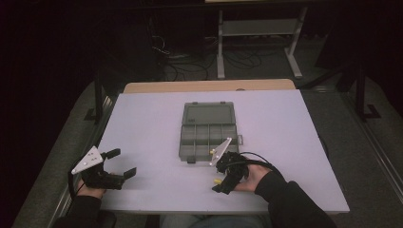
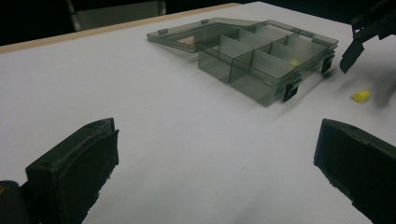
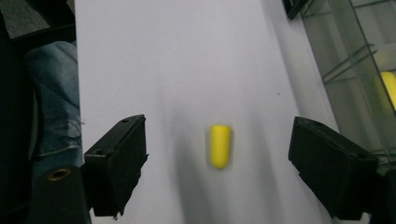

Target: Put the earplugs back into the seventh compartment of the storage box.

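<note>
In the high view, the right hand-held gripper [image 1: 219, 184] points down at the white bench [image 1: 142, 123] near its front edge, over a small yellow plastic capsule-shaped piece [image 1: 216, 181] that lies between its jaws. Just beyond this hand-held gripper sits an open, smoky-grey clear plastic compartment box [image 1: 208, 137], its lid folded back away from the person. The left hand-held gripper [image 1: 121, 164] rests well apart at the bench's left edge, jaws spread, nothing between them.

In the left gripper view, the two black jaws stand wide apart over bare bench. Ahead and to the right of them is the compartment box [image 2: 261, 60], with one yellow piece in a cell. Further right the capsule-shaped piece [image 2: 361, 96] lies loose on the bench, below the tip of the right hand-held gripper [image 2: 352, 53].

In the right gripper view, the jaws are spread on either side of the capsule-shaped piece [image 3: 220, 145], touching neither side. Nothing stands between pads and piece. The compartment box [image 3: 355, 70] lies just beyond the right-side jaw.
</note>
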Demonstrator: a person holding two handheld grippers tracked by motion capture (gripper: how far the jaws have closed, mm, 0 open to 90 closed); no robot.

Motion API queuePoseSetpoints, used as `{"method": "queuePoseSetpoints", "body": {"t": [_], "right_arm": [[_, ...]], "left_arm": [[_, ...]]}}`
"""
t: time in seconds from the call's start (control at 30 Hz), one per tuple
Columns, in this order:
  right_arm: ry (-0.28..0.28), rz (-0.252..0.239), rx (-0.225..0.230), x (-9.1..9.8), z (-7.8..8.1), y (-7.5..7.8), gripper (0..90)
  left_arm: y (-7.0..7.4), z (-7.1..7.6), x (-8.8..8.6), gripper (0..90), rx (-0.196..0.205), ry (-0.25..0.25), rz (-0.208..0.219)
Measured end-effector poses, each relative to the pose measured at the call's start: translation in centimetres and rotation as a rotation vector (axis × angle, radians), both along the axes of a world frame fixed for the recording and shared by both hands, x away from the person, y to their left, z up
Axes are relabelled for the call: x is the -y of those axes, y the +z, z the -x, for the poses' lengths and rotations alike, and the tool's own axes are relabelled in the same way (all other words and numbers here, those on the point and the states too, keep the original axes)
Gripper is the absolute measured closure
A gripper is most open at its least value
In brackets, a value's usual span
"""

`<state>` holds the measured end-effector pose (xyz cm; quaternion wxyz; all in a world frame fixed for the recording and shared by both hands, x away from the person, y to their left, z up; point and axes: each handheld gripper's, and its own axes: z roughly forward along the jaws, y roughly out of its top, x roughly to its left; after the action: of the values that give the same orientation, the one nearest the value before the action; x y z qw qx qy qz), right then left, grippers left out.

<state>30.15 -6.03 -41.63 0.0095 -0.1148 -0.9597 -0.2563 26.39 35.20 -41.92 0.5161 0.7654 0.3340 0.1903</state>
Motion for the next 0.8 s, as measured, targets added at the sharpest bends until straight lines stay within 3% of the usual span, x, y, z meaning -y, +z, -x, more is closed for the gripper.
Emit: {"method": "queuePoseSetpoints", "body": {"t": [0.27,0.43,0.6,0.8], "right_arm": [[0.009,0.031,-0.022,-0.21,-0.06,-0.63,40.6],[-0.017,0.046,-0.012,-0.35,-0.17,-0.83,61.1],[-0.012,0.043,-0.020,-0.36,-0.19,-0.92,75.8],[-0.014,0.049,-0.019,-0.43,-0.10,-0.87,79.3]], "left_arm": [[0.00,0.00,0.01,0.0,0.000,-0.001,0.000],[-0.01,0.00,0.00,0.0,-0.001,-0.002,0.000],[-0.01,-0.01,0.00,0.0,-0.001,-0.001,-0.001],[-0.01,-0.01,0.00,0.0,-0.001,-0.001,0.001]]}}
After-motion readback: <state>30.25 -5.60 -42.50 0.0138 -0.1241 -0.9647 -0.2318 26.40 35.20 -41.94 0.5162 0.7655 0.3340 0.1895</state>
